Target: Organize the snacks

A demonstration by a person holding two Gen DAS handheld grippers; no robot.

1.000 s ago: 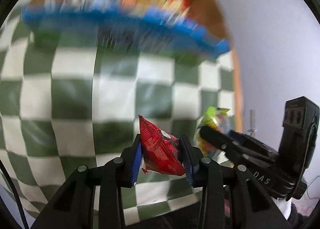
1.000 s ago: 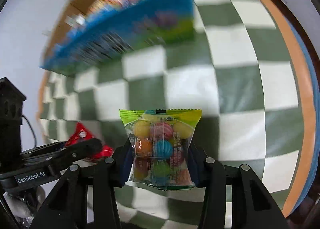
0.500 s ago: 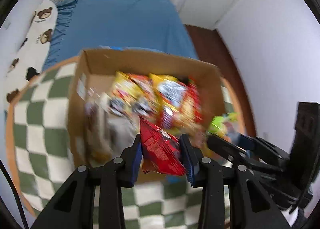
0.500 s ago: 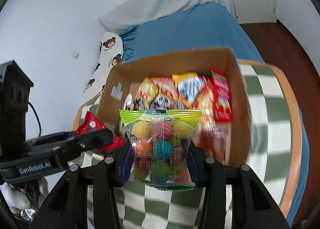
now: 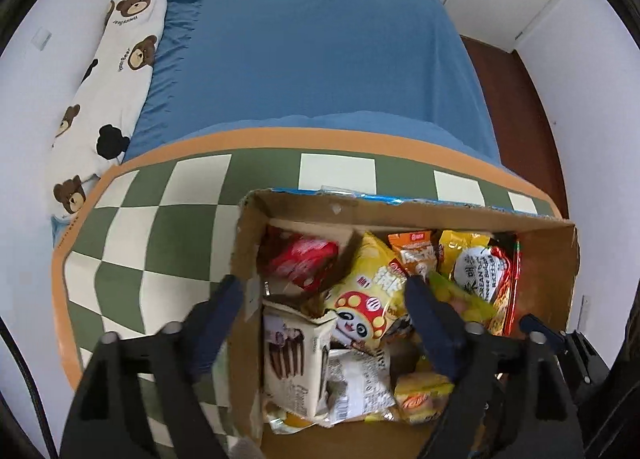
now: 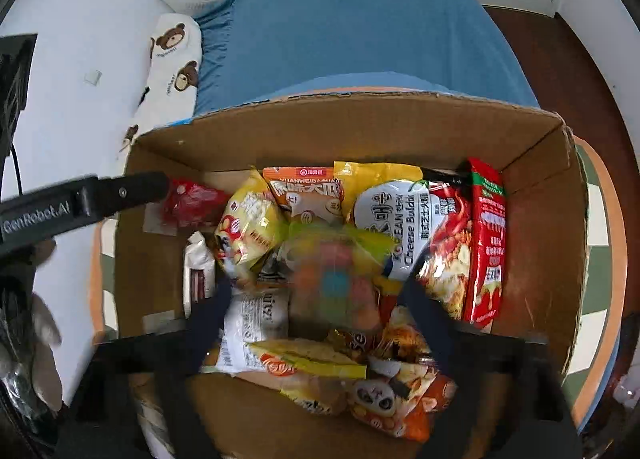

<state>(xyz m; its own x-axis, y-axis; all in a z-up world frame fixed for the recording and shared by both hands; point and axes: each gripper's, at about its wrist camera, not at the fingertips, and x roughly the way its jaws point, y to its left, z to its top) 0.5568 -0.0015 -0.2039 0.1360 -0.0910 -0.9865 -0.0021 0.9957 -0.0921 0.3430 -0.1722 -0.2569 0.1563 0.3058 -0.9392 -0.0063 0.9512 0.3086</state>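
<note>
Both grippers, left (image 5: 324, 299) and right (image 6: 316, 291), have just sprung apart above the open brown cardboard box (image 6: 344, 131); the green-topped candy bag (image 6: 332, 267), blurred, sits inside between the right jaws, unpinched.

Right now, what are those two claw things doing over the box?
Left gripper and right gripper: fingers just opened, both empty. Red packet and candy bag dropped into the cardboard box. Nothing in the way.
</note>
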